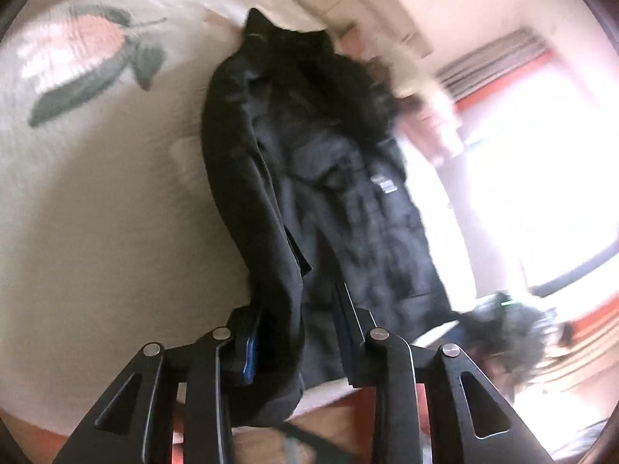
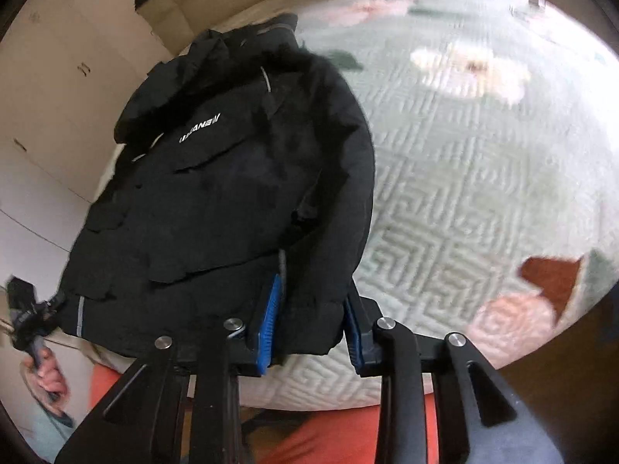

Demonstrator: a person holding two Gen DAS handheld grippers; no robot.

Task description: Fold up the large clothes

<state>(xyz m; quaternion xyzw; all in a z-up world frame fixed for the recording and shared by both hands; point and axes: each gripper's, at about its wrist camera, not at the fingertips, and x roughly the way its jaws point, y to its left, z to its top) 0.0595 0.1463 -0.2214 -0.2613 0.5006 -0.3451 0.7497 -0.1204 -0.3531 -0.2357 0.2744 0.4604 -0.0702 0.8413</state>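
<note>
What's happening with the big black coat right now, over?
Left gripper shut on black coat hem. Right gripper shut on its other hem corner. Coat lies on the floral bedspread, not yet folded. Nothing in the way.

Black padded jacket [image 2: 232,193]: hooded with dark fur trim, white chest lettering, flap pockets, grey reflective strips. Lies spread front-up on the bed, hood at far end, hem at near edge.
</note>
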